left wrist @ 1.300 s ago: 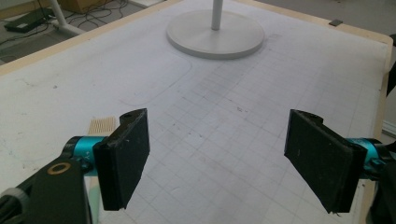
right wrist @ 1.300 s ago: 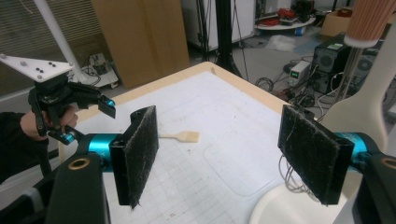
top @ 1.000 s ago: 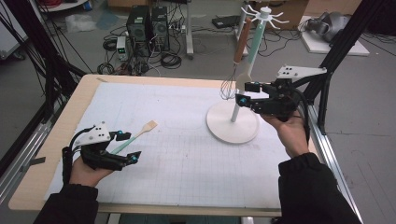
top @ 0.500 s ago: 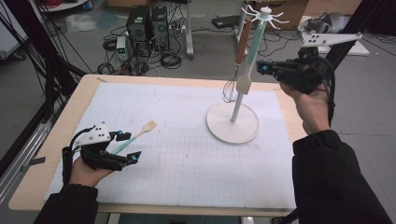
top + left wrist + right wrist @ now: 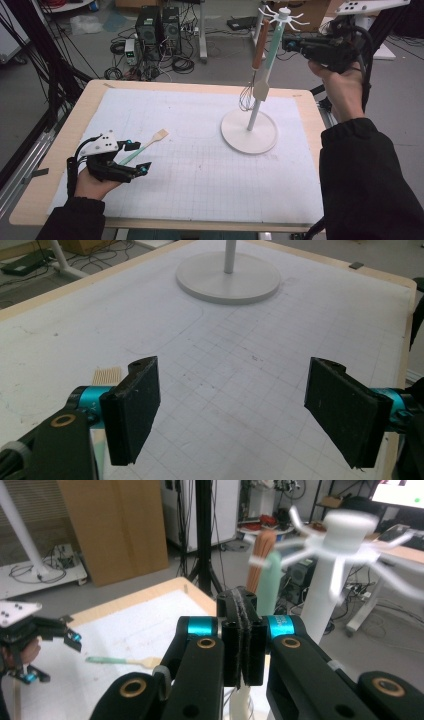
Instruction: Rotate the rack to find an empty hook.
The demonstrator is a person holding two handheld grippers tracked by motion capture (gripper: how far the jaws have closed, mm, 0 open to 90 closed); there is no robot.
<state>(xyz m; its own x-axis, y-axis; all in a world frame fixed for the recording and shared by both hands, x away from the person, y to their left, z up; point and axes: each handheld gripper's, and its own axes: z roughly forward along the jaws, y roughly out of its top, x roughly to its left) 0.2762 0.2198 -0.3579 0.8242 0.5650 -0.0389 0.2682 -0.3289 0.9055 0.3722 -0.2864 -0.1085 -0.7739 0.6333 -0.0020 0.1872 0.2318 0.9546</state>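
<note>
Wooden-headed, mint-handled spatula (image 5: 146, 147) lies flat between the left tongs' (image 5: 136, 157) wide-open jaws, ungripped.

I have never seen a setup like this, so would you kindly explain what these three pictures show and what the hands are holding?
A person works at a table, holding a two-jaw tool in each hand. One picture looks down from above; the other two come from cameras riding on each tool, looking along its black jaws. The left hand-held gripper rests low over the white grid mat with its jaws open and nothing between them; a green-handled spatula lies on the mat beside it. The right hand-held gripper is raised near the top of a white utensil stand, jaws pressed shut and empty. A whisk and another spatula hang from the stand.
</note>
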